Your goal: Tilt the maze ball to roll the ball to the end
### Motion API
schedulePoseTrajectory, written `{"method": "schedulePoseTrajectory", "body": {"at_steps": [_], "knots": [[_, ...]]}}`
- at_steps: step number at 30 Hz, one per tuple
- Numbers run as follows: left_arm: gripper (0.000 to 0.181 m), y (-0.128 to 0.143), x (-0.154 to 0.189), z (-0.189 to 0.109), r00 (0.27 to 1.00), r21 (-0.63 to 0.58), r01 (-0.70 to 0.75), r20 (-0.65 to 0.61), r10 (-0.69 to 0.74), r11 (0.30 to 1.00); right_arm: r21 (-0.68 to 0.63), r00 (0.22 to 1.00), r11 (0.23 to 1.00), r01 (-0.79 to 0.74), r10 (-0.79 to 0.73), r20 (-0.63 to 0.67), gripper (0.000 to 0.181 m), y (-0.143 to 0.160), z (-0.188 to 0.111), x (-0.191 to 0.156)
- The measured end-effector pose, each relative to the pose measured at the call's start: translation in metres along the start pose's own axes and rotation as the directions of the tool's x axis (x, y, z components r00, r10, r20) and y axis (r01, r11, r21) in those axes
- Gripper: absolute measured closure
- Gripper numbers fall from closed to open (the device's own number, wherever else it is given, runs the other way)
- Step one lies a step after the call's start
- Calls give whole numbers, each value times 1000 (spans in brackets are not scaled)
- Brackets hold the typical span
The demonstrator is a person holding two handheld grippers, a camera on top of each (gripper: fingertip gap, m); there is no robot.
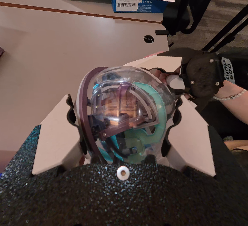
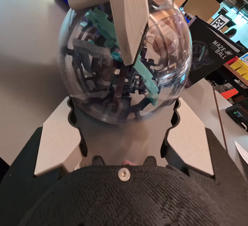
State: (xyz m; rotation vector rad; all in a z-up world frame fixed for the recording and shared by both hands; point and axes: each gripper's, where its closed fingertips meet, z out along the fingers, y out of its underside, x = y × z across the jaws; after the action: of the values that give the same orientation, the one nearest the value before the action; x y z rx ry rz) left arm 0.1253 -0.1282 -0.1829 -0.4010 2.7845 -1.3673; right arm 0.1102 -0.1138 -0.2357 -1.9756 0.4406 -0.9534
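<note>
Both grippers clamp the maze ball [image 1: 124, 113]: left gripper [image 1: 124, 112] grips it deep between wide-spread fingers; right gripper [image 2: 124, 106] pinches its near side at the fingertips. Ball held above the table [image 1: 67, 42]. Right wrist with bracelet [image 1: 228, 96] angles in from the right.

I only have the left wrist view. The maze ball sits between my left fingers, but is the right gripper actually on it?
Observer: Yes. In the right wrist view the maze ball sits between the right gripper fingers, touching near their tips.
Operator: Anything crossing the ball on that side?
Observer: One finger of the left gripper lies across its front.
Operator: What is behind the ball there?
Observer: A black box, standing tilted on the table.
</note>
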Motion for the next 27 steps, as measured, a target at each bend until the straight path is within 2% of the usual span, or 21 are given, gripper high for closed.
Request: {"method": "schedulePoseTrajectory", "body": {"at_steps": [7,13,22,27], "knots": [[36,0,2,2,1000,-27,-20,-10,20,999,-67,998,996,51,-52,-23,41,7,-1,2],[36,-1,8,4,996,-49,-87,-26,85,995,31,999,999,-39,39,17,37,-7,-7,0],[36,-2,15,8,989,-69,-146,-30,144,987,39,1000,999,-8,7,2,33,-8,-9,1],[42,-5,20,6,986,-56,-161,-40,159,985,42,1000,999,0,1,-17,33,-5,-12,0]]}}
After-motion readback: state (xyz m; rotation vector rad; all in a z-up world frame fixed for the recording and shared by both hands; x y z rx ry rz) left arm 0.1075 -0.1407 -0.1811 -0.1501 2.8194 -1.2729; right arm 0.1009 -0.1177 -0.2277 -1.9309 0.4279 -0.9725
